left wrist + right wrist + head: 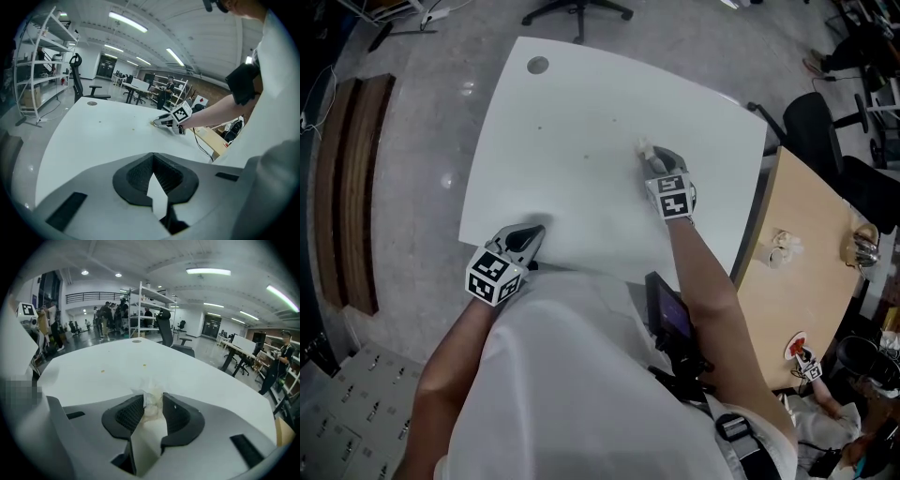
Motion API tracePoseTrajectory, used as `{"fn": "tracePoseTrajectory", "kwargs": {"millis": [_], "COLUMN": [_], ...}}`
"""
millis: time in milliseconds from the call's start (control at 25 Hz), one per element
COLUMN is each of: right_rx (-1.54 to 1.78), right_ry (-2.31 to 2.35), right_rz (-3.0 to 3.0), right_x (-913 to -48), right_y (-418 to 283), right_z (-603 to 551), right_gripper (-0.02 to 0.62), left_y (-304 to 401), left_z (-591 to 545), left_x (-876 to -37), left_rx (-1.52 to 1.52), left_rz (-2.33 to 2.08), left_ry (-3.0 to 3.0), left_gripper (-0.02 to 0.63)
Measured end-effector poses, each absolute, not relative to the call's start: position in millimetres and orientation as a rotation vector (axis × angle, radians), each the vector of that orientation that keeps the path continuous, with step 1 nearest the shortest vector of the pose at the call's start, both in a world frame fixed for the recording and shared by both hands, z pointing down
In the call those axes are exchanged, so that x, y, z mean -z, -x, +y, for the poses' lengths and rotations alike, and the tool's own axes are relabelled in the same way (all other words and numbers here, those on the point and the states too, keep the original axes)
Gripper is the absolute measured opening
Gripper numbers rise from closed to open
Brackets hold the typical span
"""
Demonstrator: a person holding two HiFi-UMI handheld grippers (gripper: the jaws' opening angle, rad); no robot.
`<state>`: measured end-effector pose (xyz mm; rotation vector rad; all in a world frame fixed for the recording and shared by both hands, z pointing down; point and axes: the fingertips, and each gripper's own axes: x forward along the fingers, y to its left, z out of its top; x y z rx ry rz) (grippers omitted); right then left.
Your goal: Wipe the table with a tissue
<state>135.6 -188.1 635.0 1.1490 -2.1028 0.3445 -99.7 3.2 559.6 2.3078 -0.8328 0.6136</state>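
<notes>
A white table fills the middle of the head view. My right gripper is out over its right half, shut on a crumpled white tissue that touches the tabletop. In the right gripper view the tissue is pinched between the dark ribbed pads of that gripper. Small crumbs lie on the surface ahead of it. My left gripper rests at the table's near edge with its tips together and nothing held. Its jaws look across at the right gripper.
A round cable hole marks the table's far left corner. A wooden desk with small items stands to the right, a black office chair beyond it. A wooden bench lies on the floor at left. Shelving and people stand far off.
</notes>
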Motion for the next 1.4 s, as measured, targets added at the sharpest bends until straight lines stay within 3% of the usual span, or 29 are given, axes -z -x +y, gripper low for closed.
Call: {"fn": "tracePoseTrajectory", "kwargs": {"millis": [640,1080,1400], "right_rx": [-0.229,-0.686,-0.793], "right_ry": [-1.044,-1.626,-1.659], "right_rz": [-2.004,-2.052,-2.116], "right_x": [-638,-608,-611], "right_y": [-151,-273,-267], "right_z": [-148,-145,-143], "right_gripper": [0.118,0.118,0.118], "left_y": [77,68,60], "left_z": [0,4,8], "left_x": [-556,-552,-545], "left_rx": [-0.638,-0.629,-0.63], "left_rz": [-0.747,-0.811,-0.839], "left_ry": [-2.367,-2.361,-2.371], "left_gripper": [0.005,0.006,0.005]}}
